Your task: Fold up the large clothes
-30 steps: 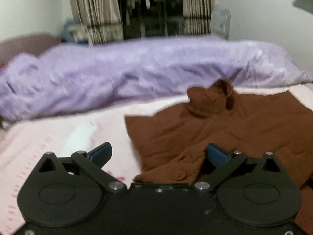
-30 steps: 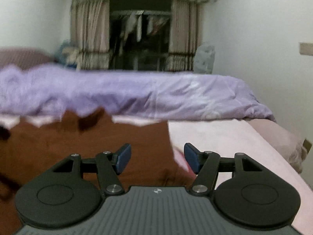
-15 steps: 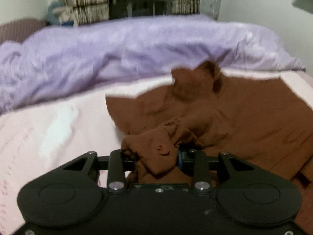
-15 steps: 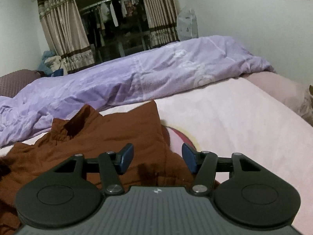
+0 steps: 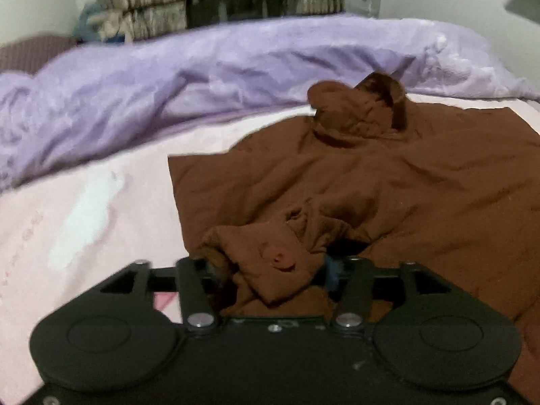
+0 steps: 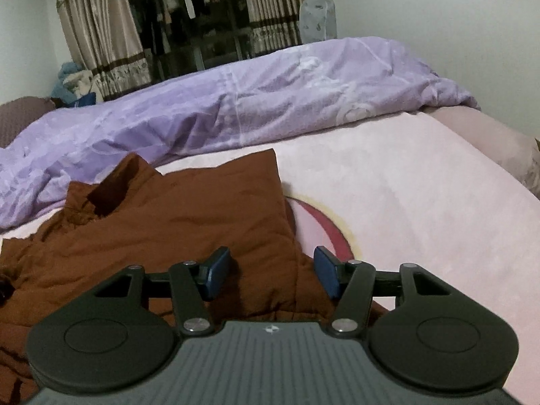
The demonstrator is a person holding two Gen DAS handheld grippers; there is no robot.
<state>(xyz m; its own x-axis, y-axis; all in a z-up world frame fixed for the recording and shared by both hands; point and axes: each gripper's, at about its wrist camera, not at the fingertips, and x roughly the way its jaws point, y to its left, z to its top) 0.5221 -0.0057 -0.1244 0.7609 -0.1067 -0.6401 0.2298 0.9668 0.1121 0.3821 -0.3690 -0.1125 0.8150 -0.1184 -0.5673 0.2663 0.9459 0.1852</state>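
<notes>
Brown quilted jacket [image 5: 388,182], soft and bulky, likely limp; lies on the pink bedsheet [image 5: 84,209] in front of the purple duvet [image 5: 202,77]. Best gripped at cuffs or hems.
Left wrist: left gripper [image 5: 270,270] opening, buttoned cuff [image 5: 266,256] bunched between its jaws.
Right wrist: right gripper [image 6: 272,271] released, empty, astride the jacket's right edge.

One brown jacket [image 5: 388,182], one purple duvet [image 5: 168,91]
</notes>
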